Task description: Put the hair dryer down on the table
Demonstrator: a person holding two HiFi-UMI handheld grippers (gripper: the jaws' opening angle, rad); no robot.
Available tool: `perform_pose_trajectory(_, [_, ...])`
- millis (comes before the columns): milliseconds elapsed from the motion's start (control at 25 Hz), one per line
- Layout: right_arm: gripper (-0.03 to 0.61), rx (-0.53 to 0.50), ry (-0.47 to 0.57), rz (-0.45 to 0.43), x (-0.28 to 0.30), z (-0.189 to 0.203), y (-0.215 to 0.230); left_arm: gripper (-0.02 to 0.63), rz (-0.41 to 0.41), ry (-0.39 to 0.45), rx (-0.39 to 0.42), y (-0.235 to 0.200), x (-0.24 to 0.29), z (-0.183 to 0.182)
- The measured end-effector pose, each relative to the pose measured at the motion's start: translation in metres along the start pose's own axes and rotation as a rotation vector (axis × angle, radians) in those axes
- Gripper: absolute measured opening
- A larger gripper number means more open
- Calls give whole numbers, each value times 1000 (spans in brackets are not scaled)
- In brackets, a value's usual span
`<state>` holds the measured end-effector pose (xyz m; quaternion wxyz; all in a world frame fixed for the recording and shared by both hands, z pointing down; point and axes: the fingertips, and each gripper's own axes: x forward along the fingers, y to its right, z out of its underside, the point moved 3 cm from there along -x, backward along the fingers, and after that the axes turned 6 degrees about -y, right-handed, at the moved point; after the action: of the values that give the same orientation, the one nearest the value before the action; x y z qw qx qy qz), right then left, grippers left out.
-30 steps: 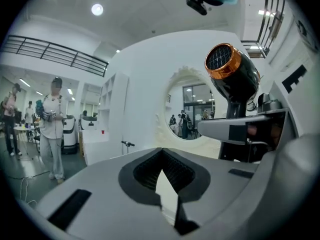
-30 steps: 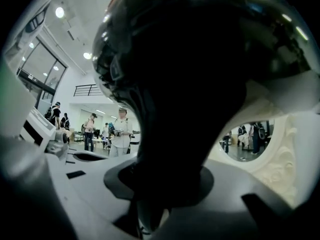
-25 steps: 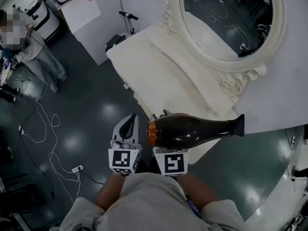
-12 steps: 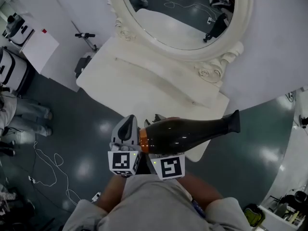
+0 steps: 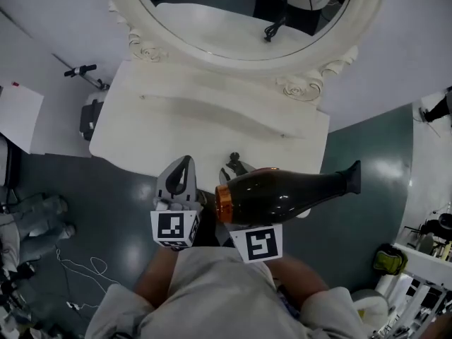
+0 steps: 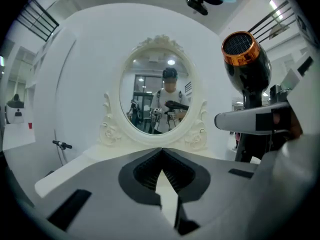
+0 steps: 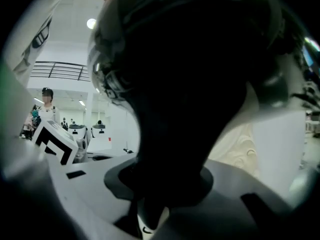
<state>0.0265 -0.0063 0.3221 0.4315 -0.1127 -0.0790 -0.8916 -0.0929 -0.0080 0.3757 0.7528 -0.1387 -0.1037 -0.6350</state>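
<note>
A black hair dryer [image 5: 282, 193] with an orange ring at its back end lies crosswise in front of me, nozzle to the right. My right gripper [image 5: 236, 167] is shut on its handle, just off the near edge of the white dressing table [image 5: 205, 126]. The dryer's dark body [image 7: 190, 84] fills the right gripper view. In the left gripper view the hair dryer [image 6: 245, 59] stands upright at the right. My left gripper [image 5: 185, 162] hangs beside it on the left, shut with nothing in it, tips together [image 6: 161, 151].
An oval mirror [image 5: 240, 13] in a carved white frame stands at the back of the table. A dark case [image 5: 92, 115] and a white panel [image 5: 18, 115] are left of the table. A person's legs [image 5: 35, 224] and cables lie at the far left.
The view has swung so the dressing table and mirror now sit squarely ahead and closer. Both grippers and the hair dryer keep their places relative to me.
</note>
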Motion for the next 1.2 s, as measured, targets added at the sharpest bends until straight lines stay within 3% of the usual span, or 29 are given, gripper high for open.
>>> perform_pose_trajectory(280, [132, 77, -78, 144, 22, 19, -6, 6, 153, -40, -3, -19, 23, 10])
perform_pose_trajectory(560, [132, 166, -112, 234, 32, 32, 5, 8, 229, -64, -7, -27, 34, 27])
perform_pose_trajectory(920, [132, 281, -140, 248, 53, 51, -7, 8, 270, -114, -16, -37, 36, 53])
perform_pose_trajectory(1200, [132, 329, -204, 218, 78, 69, -20, 6, 240, -135, -20, -51, 32, 63])
